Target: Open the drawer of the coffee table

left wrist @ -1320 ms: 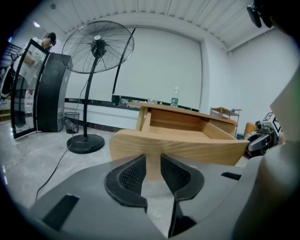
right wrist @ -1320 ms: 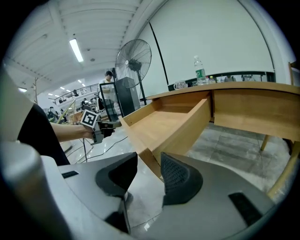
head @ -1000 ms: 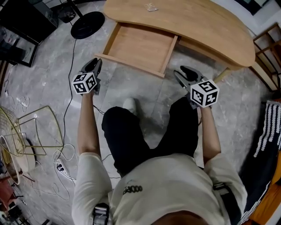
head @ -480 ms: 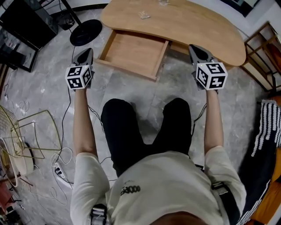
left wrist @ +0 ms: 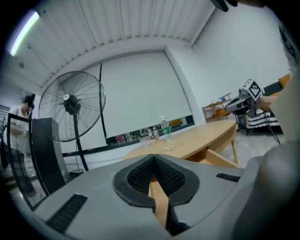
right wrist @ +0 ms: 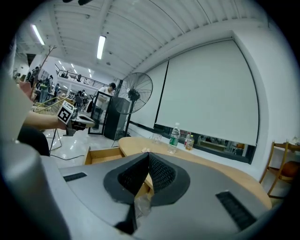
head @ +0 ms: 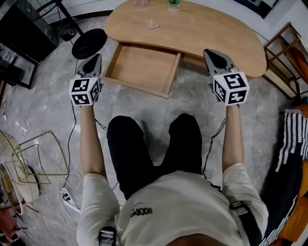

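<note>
The light wooden coffee table (head: 216, 36) stands at the top of the head view. Its drawer (head: 144, 65) is pulled out toward me, and nothing shows inside it. My left gripper (head: 95, 60) hangs in the air left of the drawer's near corner, shut on nothing. At the drawer's right, over the table's near edge, my right gripper (head: 211, 54) is held up, also shut and empty. In the left gripper view the jaws (left wrist: 153, 158) meet, with the table (left wrist: 197, 143) beyond. The right gripper (right wrist: 148, 158) points over the table, with the drawer (right wrist: 101, 154) at its left.
A bottle (head: 173, 5), a glass (head: 141, 4) and a small packet (head: 152, 23) lie on the table's far side. A standing fan's black base (head: 89, 37) sits at the left, a wire frame (head: 36, 153) and cables on the floor, and a wooden chair (head: 288, 53) at the right.
Both grippers have risen from low in front of the drawer and spread apart. Their jaws have come together on nothing. The drawer has stayed open.
</note>
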Demonstrator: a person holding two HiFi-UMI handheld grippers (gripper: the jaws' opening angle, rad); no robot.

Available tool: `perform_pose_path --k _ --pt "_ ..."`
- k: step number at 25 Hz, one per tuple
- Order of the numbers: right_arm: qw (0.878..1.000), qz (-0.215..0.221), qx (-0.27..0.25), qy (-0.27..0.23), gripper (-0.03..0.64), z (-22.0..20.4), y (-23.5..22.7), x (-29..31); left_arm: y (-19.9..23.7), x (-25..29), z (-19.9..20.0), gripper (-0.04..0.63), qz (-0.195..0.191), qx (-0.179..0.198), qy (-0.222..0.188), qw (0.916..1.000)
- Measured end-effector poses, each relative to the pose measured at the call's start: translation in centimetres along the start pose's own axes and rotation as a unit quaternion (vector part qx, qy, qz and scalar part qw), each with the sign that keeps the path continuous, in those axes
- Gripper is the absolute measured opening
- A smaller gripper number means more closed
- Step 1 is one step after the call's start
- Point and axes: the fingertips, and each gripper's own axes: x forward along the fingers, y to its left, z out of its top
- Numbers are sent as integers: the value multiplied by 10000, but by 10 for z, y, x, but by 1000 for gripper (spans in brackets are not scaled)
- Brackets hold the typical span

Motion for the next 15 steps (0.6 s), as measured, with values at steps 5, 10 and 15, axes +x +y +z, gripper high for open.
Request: perform_pose_path --k 5,10,15 --pt "9995 -283 -6 125 6 8 -17 28 17 39 3 18 -287 182 -19 9994" --pt "9979 -647 -27 58 6 53 -54 48 60 82 41 18 -371 110 -153 9991" --pt "9954 -953 79 36 6 118 -102 49 91 106 115 18 -530 230 -153 9982"
